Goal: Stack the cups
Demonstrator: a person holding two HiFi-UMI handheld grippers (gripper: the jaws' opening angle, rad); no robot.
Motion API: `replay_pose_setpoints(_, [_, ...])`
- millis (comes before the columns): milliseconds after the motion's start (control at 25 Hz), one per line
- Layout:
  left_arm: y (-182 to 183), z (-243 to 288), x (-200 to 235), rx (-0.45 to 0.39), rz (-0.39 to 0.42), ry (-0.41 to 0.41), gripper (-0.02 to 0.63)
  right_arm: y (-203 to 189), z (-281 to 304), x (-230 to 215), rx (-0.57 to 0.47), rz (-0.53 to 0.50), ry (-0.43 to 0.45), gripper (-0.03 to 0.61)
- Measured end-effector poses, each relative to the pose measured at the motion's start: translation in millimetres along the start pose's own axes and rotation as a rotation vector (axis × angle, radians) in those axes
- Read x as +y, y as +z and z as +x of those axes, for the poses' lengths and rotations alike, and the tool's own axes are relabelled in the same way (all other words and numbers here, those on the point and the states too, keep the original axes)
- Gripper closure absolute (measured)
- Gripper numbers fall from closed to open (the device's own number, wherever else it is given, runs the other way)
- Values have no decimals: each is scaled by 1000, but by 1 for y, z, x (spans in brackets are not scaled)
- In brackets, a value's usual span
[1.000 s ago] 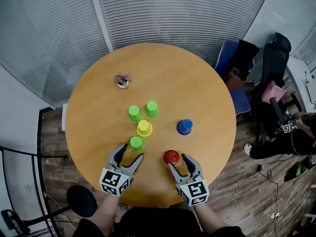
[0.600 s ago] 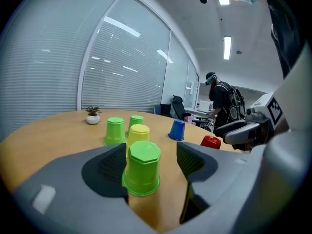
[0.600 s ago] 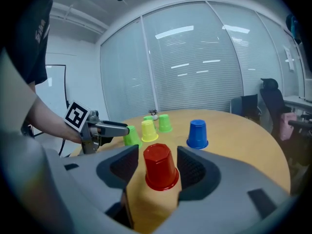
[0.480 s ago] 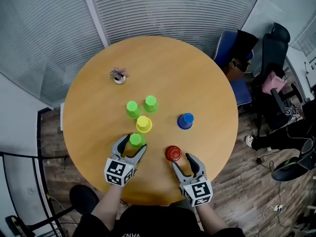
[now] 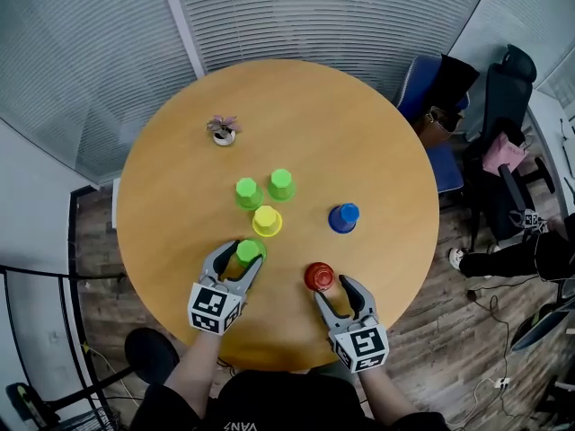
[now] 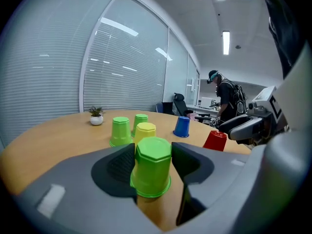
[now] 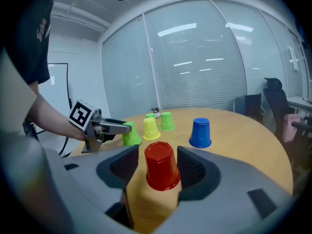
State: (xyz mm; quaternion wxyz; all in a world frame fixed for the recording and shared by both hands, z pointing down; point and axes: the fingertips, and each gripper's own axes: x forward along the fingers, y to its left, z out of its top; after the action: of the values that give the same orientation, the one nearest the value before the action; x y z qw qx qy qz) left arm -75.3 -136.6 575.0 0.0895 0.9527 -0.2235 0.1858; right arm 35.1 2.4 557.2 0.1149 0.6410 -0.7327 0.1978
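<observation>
At seven o'clock on the table (image 5: 377, 151), the left gripper (image 5: 241, 259) has its jaws, just closing, around a green cup (image 5: 249, 250), not yet pinching; at five o'clock, the right gripper (image 5: 331, 287) holds parted jaws around the red cup (image 5: 318, 277). Both seem placed to lift for stacking.

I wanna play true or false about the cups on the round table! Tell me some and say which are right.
The blue cup is stacked on the yellow cup. False: they stand apart on the table.
The red cup stands between the right gripper's jaws. True.
A little potted plant stands on the table. True.
The yellow cup lies on its side. False: it stands upside down.
</observation>
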Motion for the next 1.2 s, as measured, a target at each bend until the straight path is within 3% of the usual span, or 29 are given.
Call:
replay_pose_setpoints(400, [-18, -37, 15, -3, -65, 81, 373, 3, 10, 7, -9, -21, 26, 359])
replay_pose_setpoints(760, [-27, -47, 6, -9, -96, 69, 328, -4, 17, 4, 5, -33, 5, 345])
replay_pose_setpoints(1200, [-36, -68, -6, -37, -143, 101, 325, -15, 31, 0, 52, -93, -36, 345])
